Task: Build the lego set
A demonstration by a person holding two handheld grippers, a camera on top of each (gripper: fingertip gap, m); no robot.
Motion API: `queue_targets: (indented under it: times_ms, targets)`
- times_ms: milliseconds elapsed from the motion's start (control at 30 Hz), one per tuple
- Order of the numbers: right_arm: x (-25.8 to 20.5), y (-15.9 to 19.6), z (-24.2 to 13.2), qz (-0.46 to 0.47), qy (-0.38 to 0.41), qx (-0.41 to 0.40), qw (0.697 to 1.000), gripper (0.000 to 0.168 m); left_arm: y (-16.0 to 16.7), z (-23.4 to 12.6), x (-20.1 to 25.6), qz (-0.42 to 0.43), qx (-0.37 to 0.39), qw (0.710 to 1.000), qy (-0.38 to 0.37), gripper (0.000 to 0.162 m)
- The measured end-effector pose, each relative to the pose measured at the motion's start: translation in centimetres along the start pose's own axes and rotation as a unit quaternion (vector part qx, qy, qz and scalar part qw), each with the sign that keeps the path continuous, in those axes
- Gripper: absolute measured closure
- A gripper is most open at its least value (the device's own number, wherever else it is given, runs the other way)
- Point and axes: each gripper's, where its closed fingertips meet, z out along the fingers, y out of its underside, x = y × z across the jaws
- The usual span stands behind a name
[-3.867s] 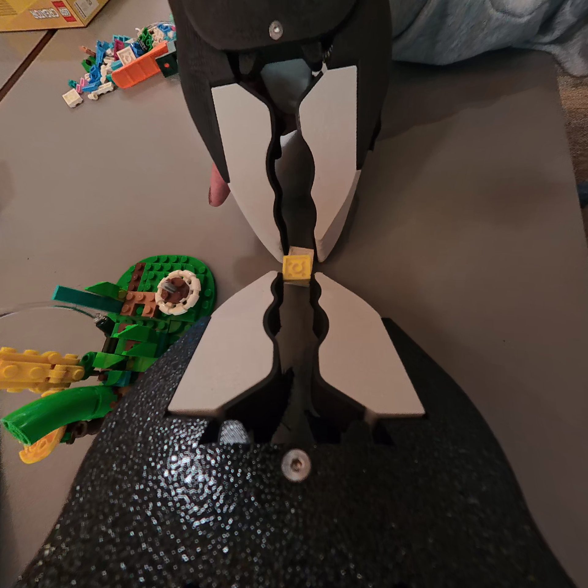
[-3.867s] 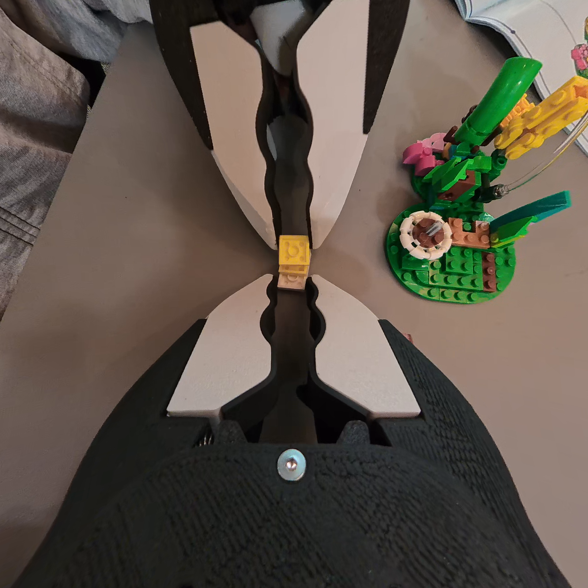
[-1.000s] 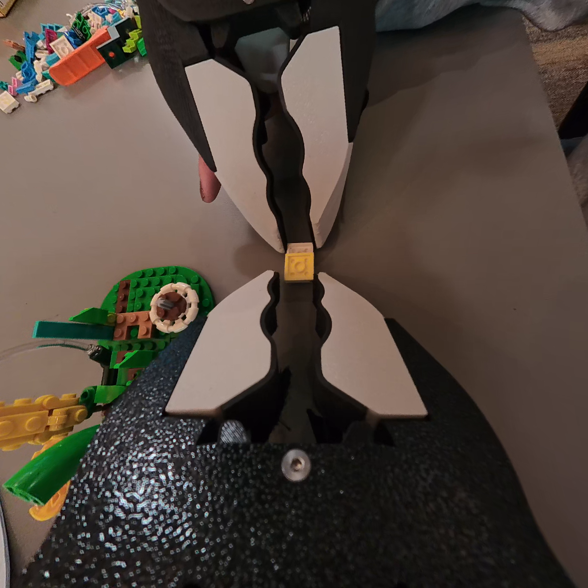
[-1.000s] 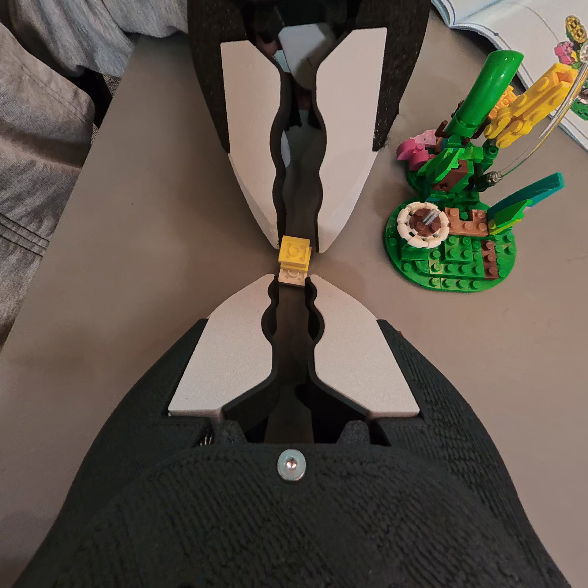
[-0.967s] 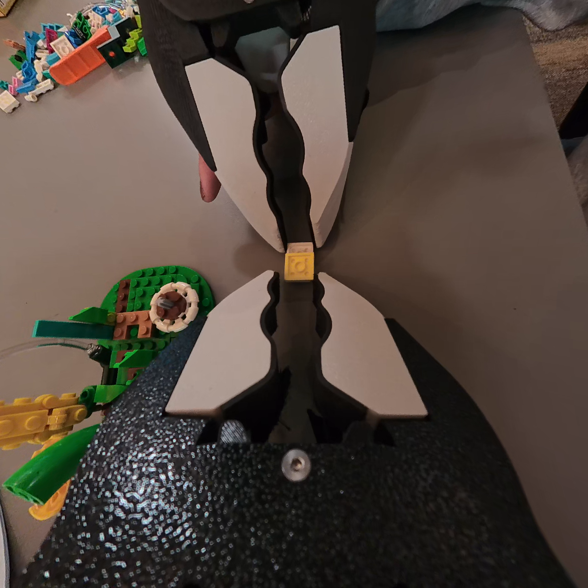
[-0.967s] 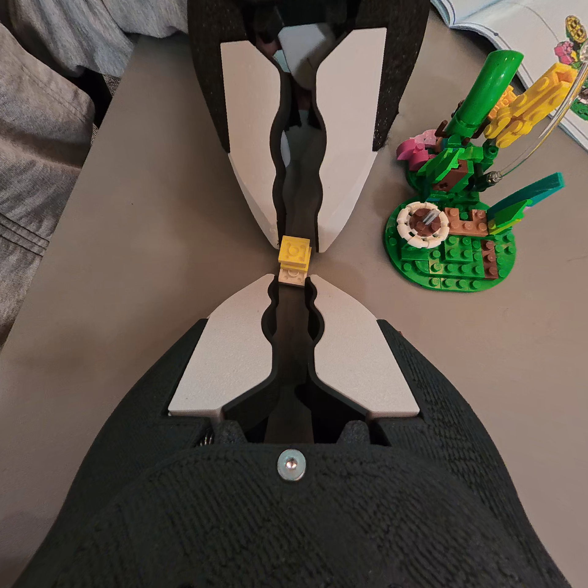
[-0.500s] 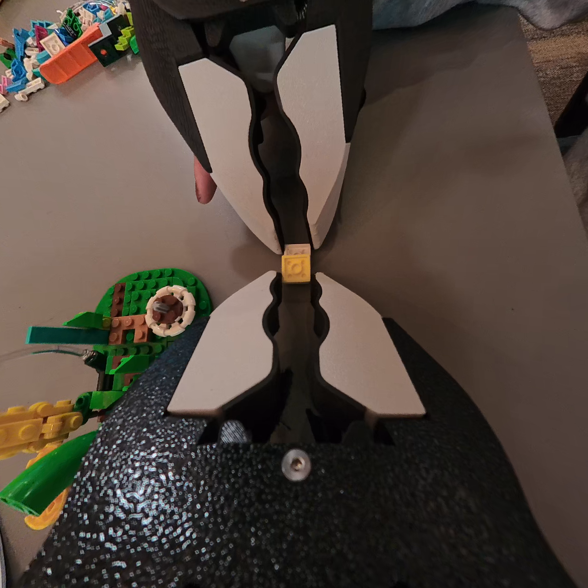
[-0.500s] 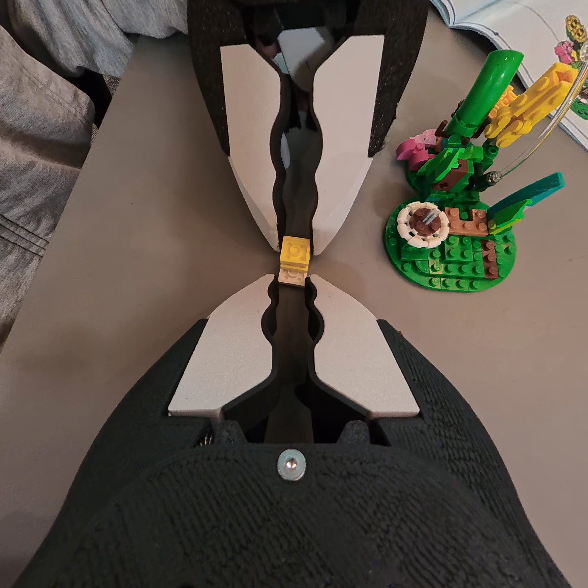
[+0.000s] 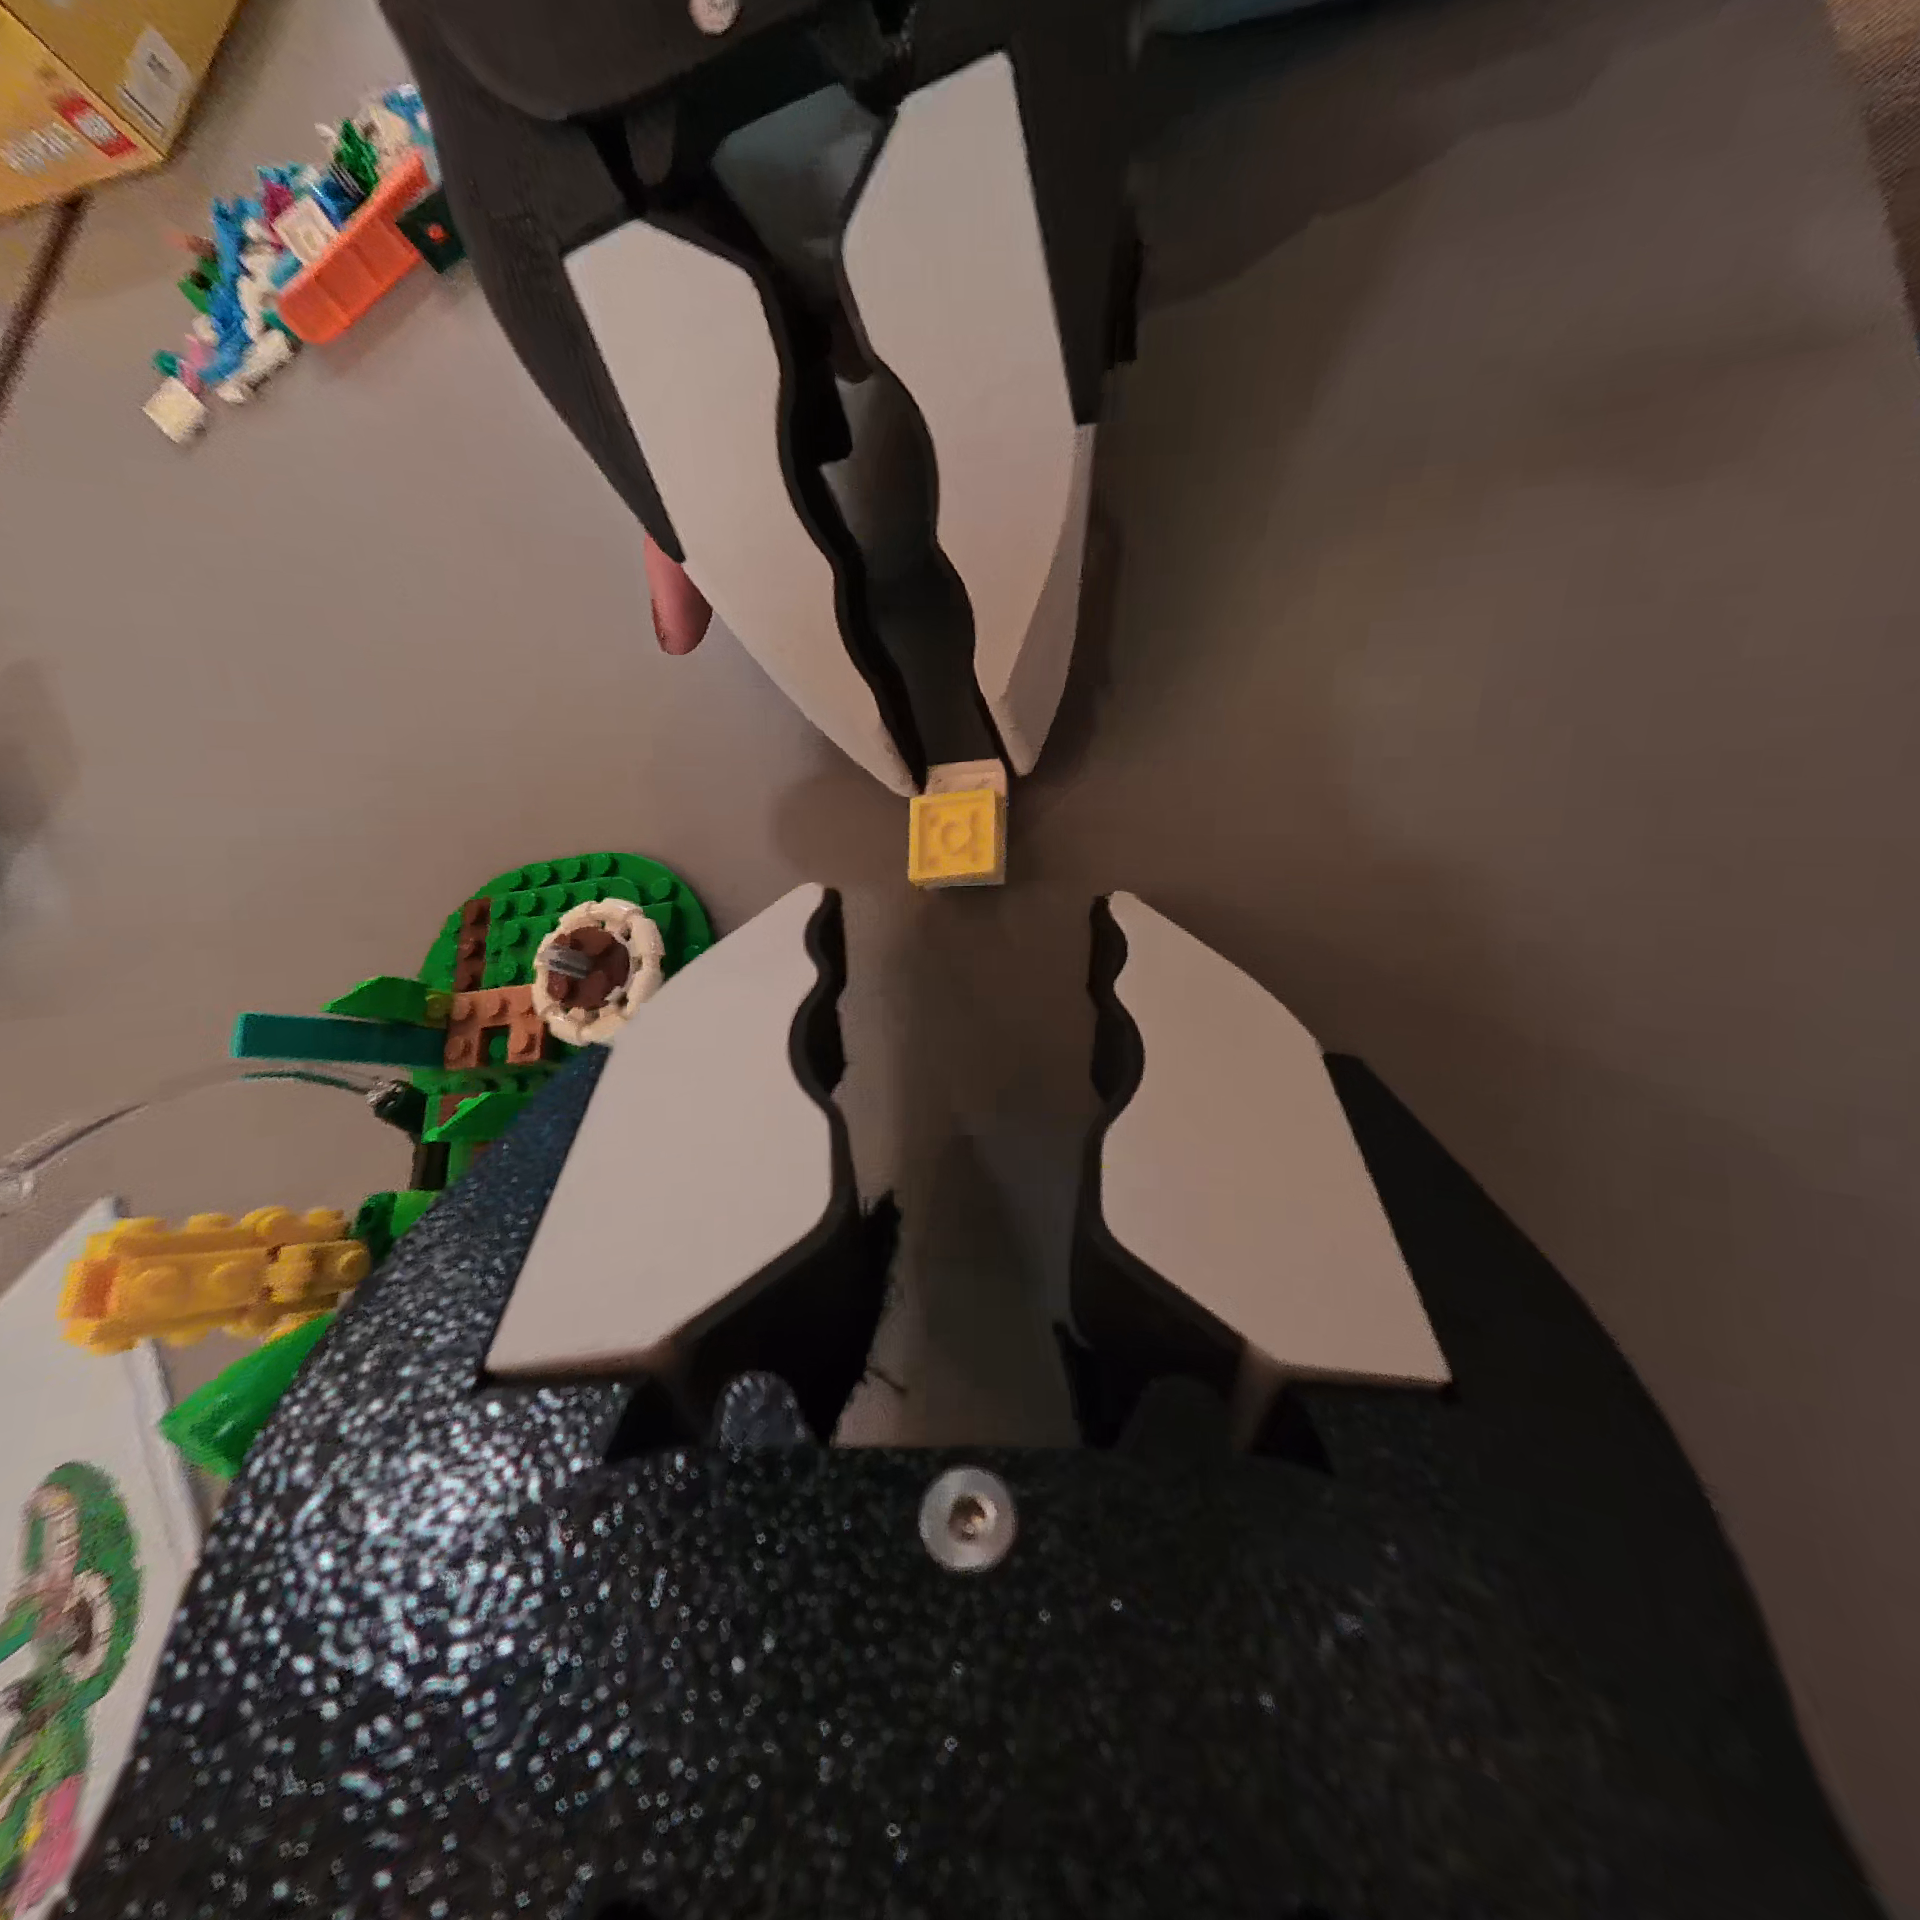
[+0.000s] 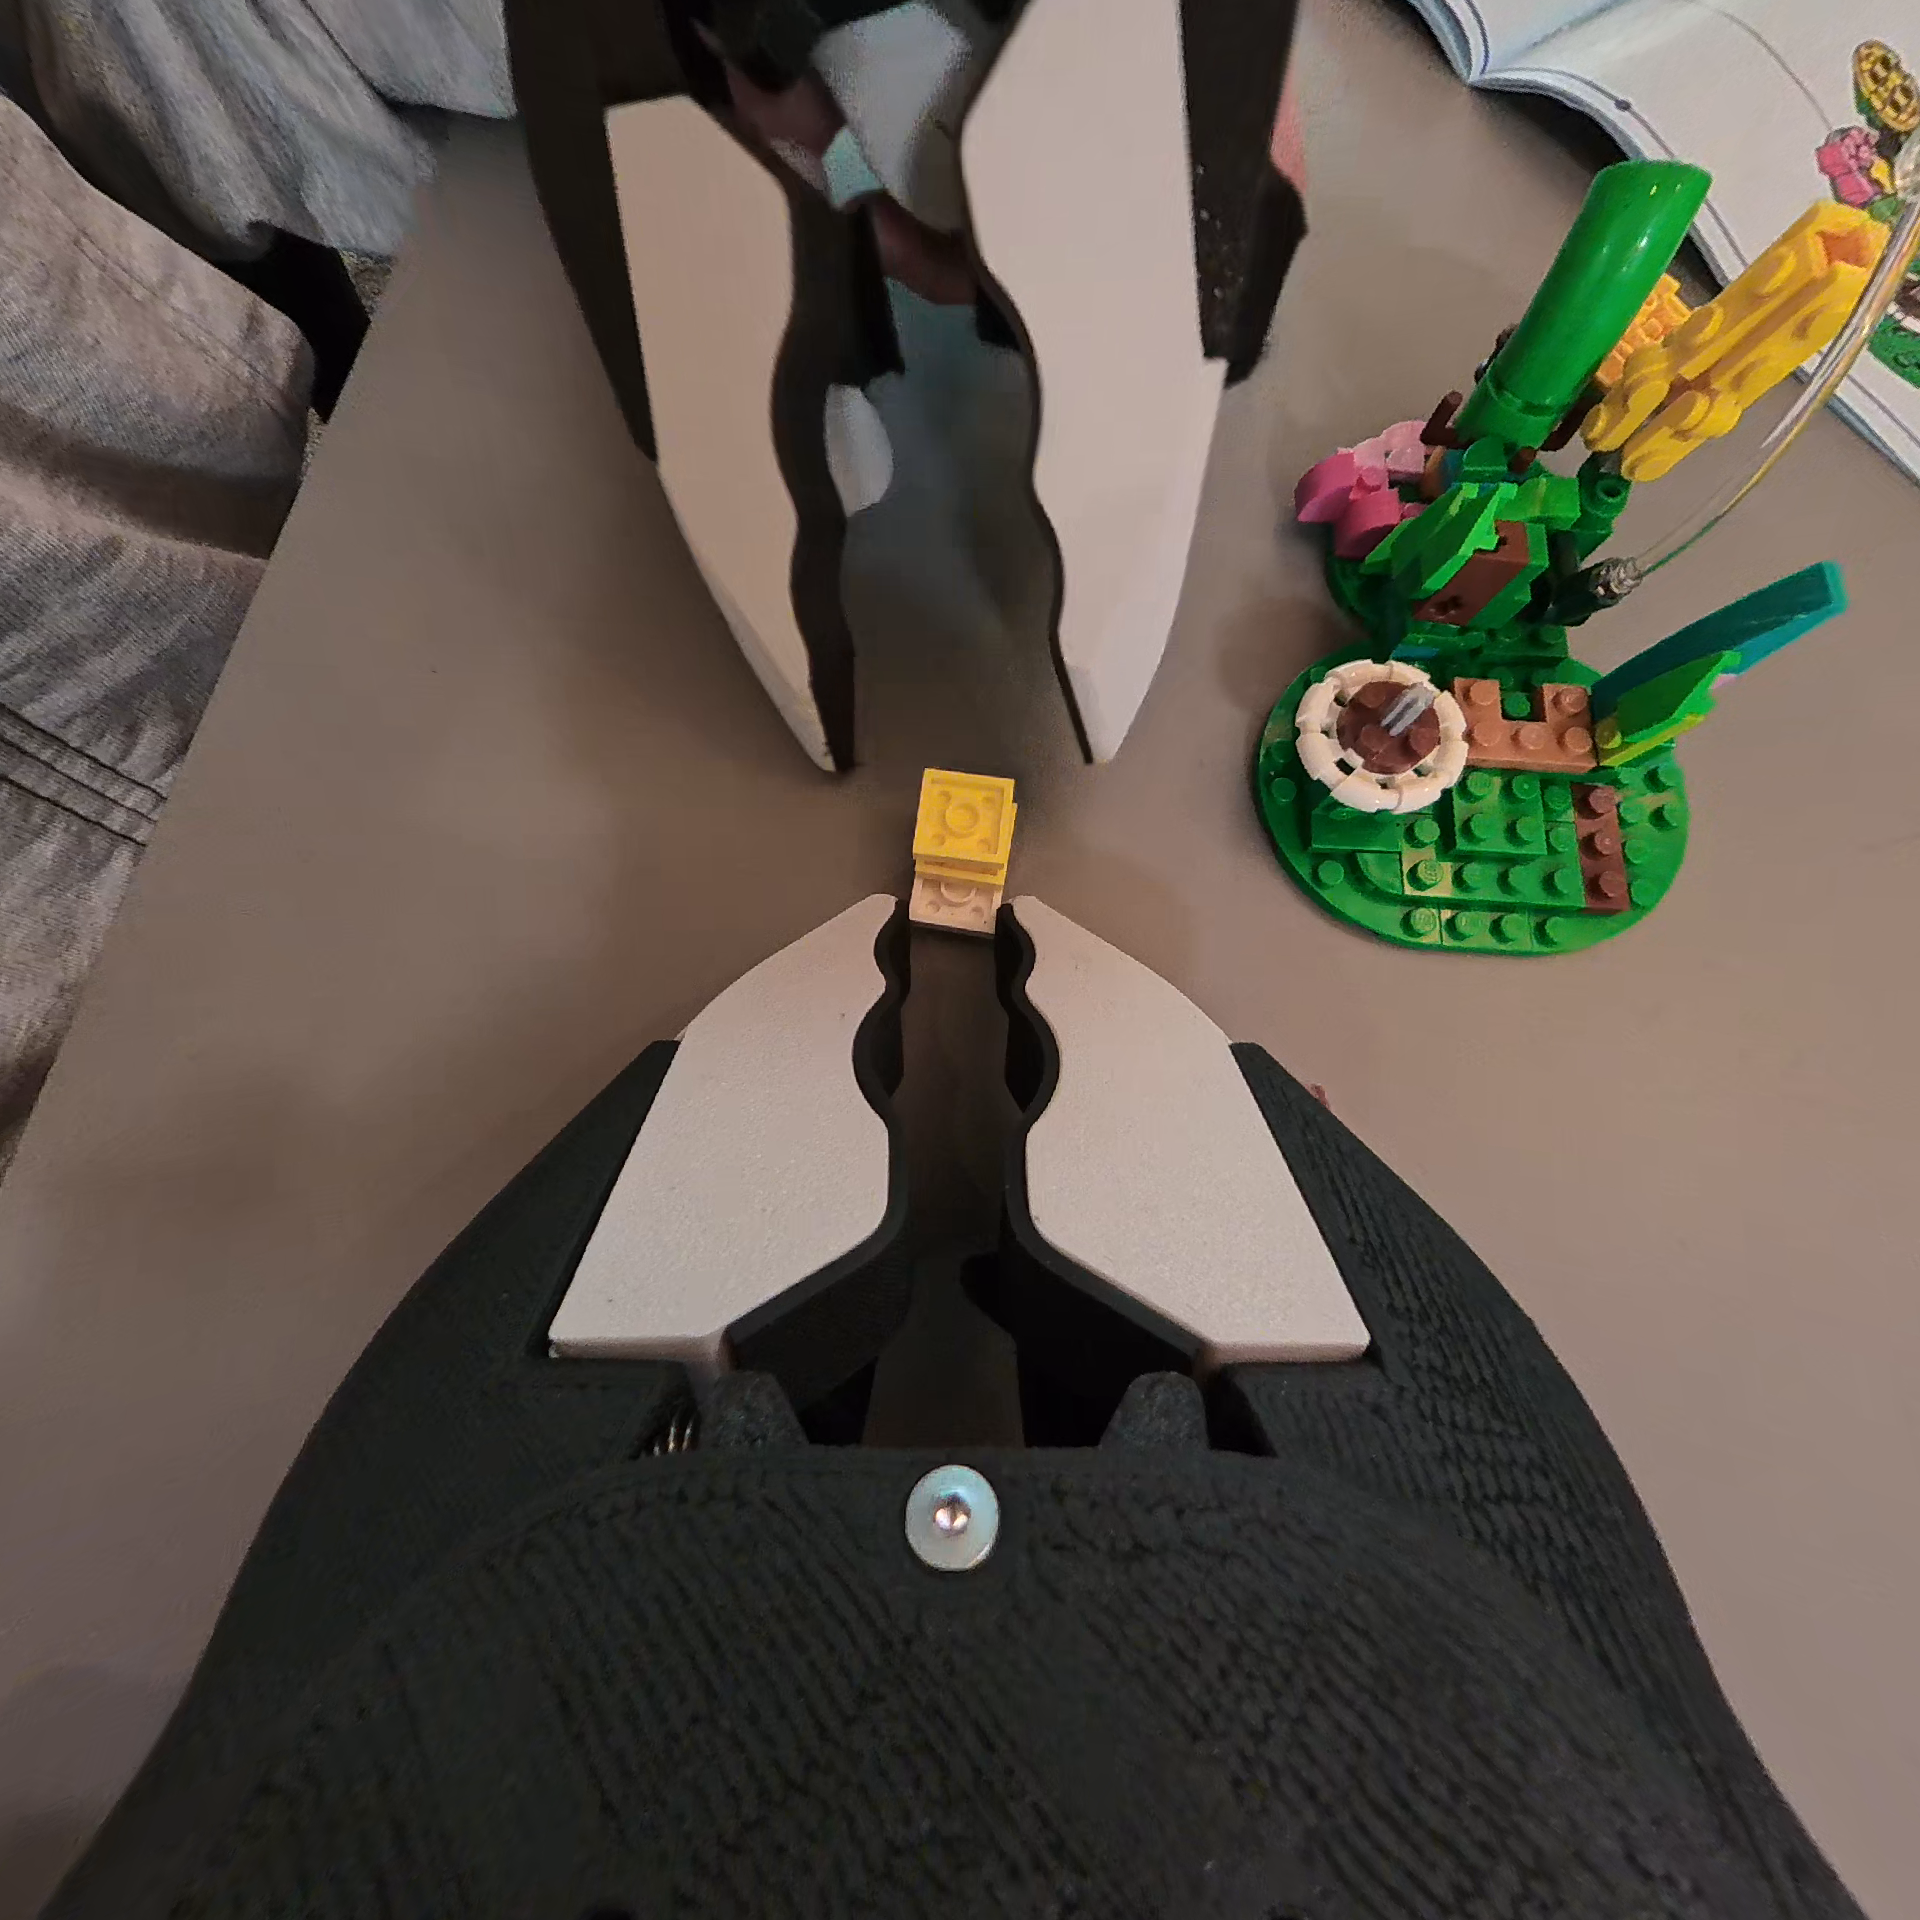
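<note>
A small yellow plate is stuck onto a cream plate, making one little stack. My right gripper is shut on the cream end and holds the stack just above the grey table. My left gripper faces it tip to tip, open, its jaws spread wide and clear of the yellow plate. In the right wrist view the left gripper hangs open just beyond the stack. The half-built flower model on a green base stands to the right.
A pile of loose bricks and a yellow box lie at the far left of the left wrist view. An open instruction booklet lies behind the model. Grey cloth hangs beside the table's left edge. Only a small space, under 4 cm, lies between the two pairs of fingers.
My left gripper has opened, let go of the yellow plate and drawn back a little. The stack stays in the right gripper.
</note>
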Motion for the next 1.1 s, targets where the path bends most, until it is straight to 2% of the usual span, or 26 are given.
queue_targets:
  times_ms: [267,367,467,600,767,1033,1100]
  targets:
    - [-0.2,-1.6,-0.4,-0.001,-0.011,0.006,1.0,0.153,-0.9,-1.8,-1.1,0.131,0.031,0.975,-0.179,0.111]
    - [0.0,-3.0,-1.2,0.0,-0.014,0.022,1.0,0.153,-1.9,-3.0,-1.9,0.178,0.053,0.953,-0.24,0.112]
    - [0.2,-4.0,-2.1,-0.005,-0.015,0.023,1.0,0.153,-3.9,-4.5,-2.0,0.262,0.094,0.911,-0.305,0.125]
    - [0.1,-4.7,-2.7,-0.012,-0.017,0.014,1.0,0.154,-4.6,-4.7,-2.1,0.313,0.088,0.886,-0.332,0.123]
    - [-0.4,-5.4,-2.9,-0.01,-0.033,0.019,0.999,0.154,-4.5,-3.9,-1.9,0.361,0.062,0.868,-0.336,0.122]
    - [-0.9,-6.2,-2.9,-0.02,-0.04,0.018,0.999,0.154,-5.0,-4.0,-1.9,0.378,0.07,0.856,-0.345,0.146]
    - [-0.9,-6.4,-3.0,-0.022,-0.041,0.017,0.999,0.154,-5.1,-4.0,-1.8,0.382,0.072,0.854,-0.345,0.147]
